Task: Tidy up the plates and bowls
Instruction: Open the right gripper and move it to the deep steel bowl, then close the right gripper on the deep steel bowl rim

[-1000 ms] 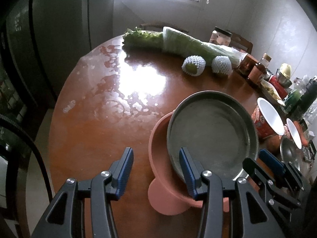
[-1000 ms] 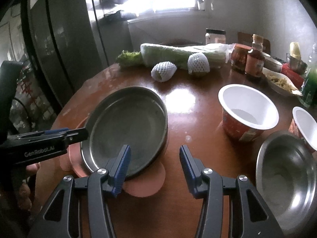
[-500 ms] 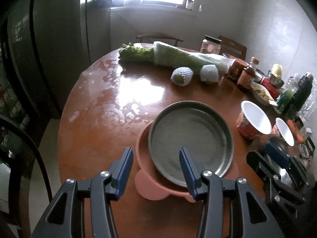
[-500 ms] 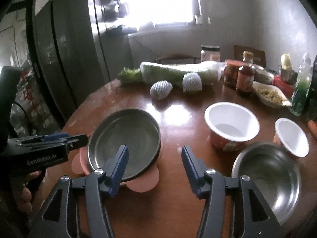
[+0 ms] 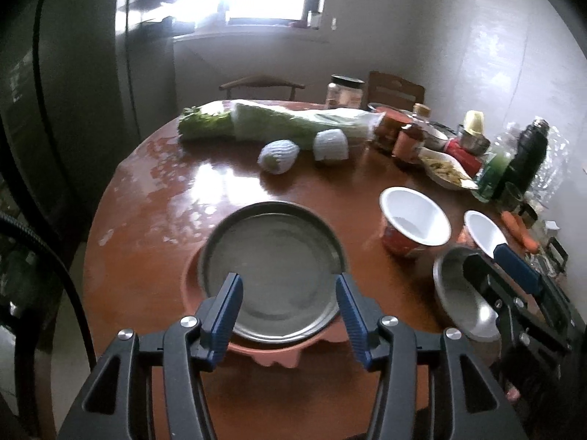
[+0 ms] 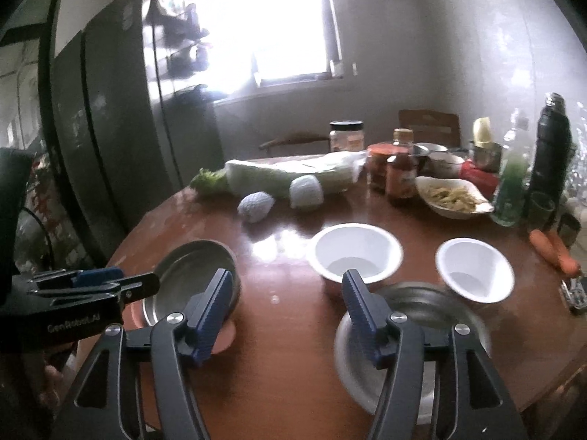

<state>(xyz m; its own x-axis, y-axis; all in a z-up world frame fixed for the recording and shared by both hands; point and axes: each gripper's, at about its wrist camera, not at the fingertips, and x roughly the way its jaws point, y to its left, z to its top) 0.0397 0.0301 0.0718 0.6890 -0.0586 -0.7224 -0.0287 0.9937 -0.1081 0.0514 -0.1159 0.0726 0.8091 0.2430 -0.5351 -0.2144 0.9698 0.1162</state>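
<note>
- Left gripper (image 5: 288,306): jaws opening, nothing between the pads; it hangs above the near rim of the metal plate (image 5: 273,271), tilted down.
- That plate sits in the pink plate (image 5: 279,354), just ahead of it, near the table (image 5: 146,256) edge.
- Bare wood lies beyond and to its left.
- Right gripper (image 6: 288,310): jaws opening, empty, angled down over open wood.
- Steel bowl (image 6: 414,333) sits under its right finger; two white cups (image 6: 354,253) just past.
- Cabbage (image 6: 290,176), jars and bottles crowd the far and right rim.
</note>
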